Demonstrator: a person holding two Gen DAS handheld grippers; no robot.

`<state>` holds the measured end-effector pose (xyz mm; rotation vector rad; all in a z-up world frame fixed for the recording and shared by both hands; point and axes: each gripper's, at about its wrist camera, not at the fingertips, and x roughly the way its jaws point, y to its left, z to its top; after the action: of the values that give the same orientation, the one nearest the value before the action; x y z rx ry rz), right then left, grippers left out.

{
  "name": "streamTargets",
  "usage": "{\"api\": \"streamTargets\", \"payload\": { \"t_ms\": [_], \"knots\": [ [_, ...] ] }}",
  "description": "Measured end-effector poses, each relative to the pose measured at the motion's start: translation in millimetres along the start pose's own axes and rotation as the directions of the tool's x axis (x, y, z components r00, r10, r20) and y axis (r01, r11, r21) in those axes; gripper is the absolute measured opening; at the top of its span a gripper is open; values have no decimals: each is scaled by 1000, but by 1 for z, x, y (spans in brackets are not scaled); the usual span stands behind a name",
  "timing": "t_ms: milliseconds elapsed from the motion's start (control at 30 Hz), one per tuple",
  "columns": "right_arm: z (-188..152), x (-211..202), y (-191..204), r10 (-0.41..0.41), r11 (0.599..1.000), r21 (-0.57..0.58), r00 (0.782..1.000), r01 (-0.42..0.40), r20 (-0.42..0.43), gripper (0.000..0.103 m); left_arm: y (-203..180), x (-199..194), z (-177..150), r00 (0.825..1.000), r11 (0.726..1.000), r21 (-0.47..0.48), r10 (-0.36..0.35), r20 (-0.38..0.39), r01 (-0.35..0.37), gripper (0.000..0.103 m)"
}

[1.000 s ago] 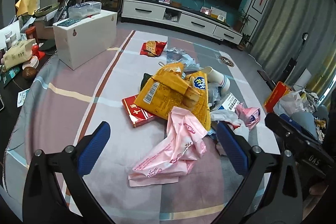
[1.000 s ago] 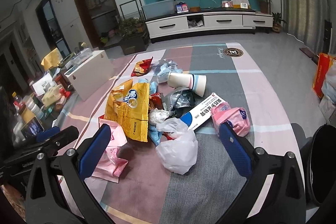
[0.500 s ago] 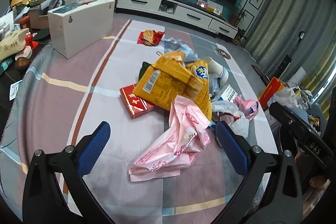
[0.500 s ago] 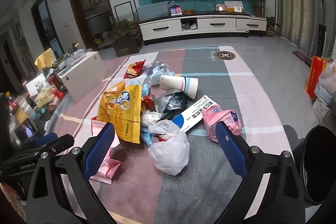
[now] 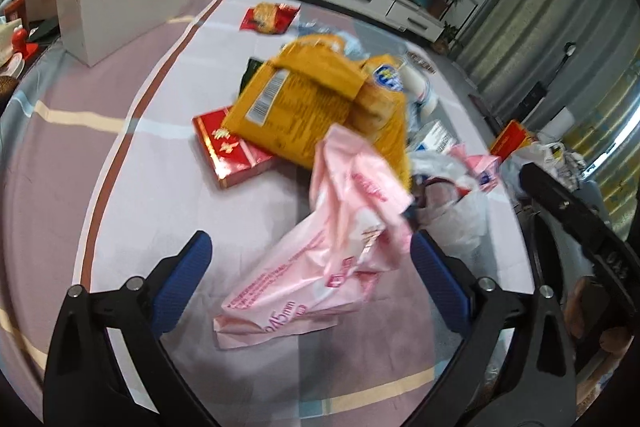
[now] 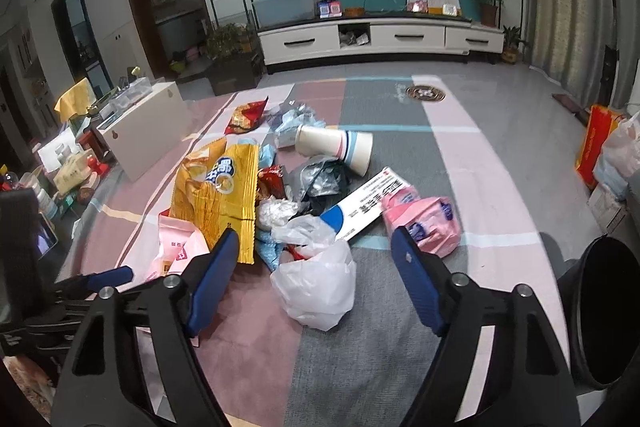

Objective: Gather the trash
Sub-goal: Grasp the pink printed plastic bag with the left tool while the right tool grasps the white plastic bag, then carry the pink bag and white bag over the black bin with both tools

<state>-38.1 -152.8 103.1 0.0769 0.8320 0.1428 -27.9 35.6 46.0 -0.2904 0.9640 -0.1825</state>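
A heap of trash lies on a striped cloth. In the left wrist view a pink plastic bag [image 5: 320, 247] lies between the wide-apart fingers of my left gripper [image 5: 308, 259], which is open above it without touching. Behind it are a yellow snack bag [image 5: 312, 107] and a red box [image 5: 228, 151]. In the right wrist view my right gripper [image 6: 314, 251] hovers over a white plastic bag [image 6: 320, 283]; its jaws are closing, with the bag between them and the pads clear of it. Paper cups [image 6: 332, 147], a white-and-blue carton [image 6: 366, 203] and a pink packet [image 6: 424, 219] lie beyond.
A black bin [image 6: 604, 311] stands at the right edge of the right wrist view. A white box [image 5: 120, 3] sits at the cloth's far left. A red snack wrapper [image 5: 270, 17] lies behind the heap. Bags [image 6: 616, 155] stand on the floor at the right.
The left gripper has come down and closer to the pink bag. The right gripper's fingers have narrowed around the white bag.
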Motion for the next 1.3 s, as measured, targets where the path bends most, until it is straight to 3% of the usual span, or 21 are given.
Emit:
{"api": "streamTargets", "payload": {
  "t_ms": [67,233,333,400,567,767,933,1033,1300],
  "knots": [
    [-2,8,-1,13,1000,10,1000,-12,-24,76,1,6,-1,1000,1000,1,11,-17,-11,95],
    [-7,26,-6,12,999,33,997,-10,-81,75,4,20,-3,997,1000,-15,11,-74,-12,81],
    [-10,35,-6,16,999,43,994,-12,-106,75,4,25,-4,996,1000,-21,-5,-93,3,62],
    [-12,41,-7,15,999,46,992,-9,-122,75,4,28,-5,994,1000,-24,0,-107,-2,42],
    [-18,54,-8,-1,999,47,987,9,-159,70,-1,19,-3,996,1000,-7,-20,-84,20,26],
    [-23,63,-12,-4,998,60,982,15,-188,64,-3,-1,-1,995,995,-28,-93,-39,92,25],
    [-24,63,-10,33,997,71,980,-20,-195,35,-11,-19,0,991,991,-15,-131,2,131,25],
    [-23,56,-11,48,997,68,983,-36,-179,26,-18,-29,-1,990,991,0,-135,30,135,25],
    [-8,14,-22,101,991,92,993,-95,-62,21,-54,-59,3,985,991,73,-123,125,114,25]
  ]
}}
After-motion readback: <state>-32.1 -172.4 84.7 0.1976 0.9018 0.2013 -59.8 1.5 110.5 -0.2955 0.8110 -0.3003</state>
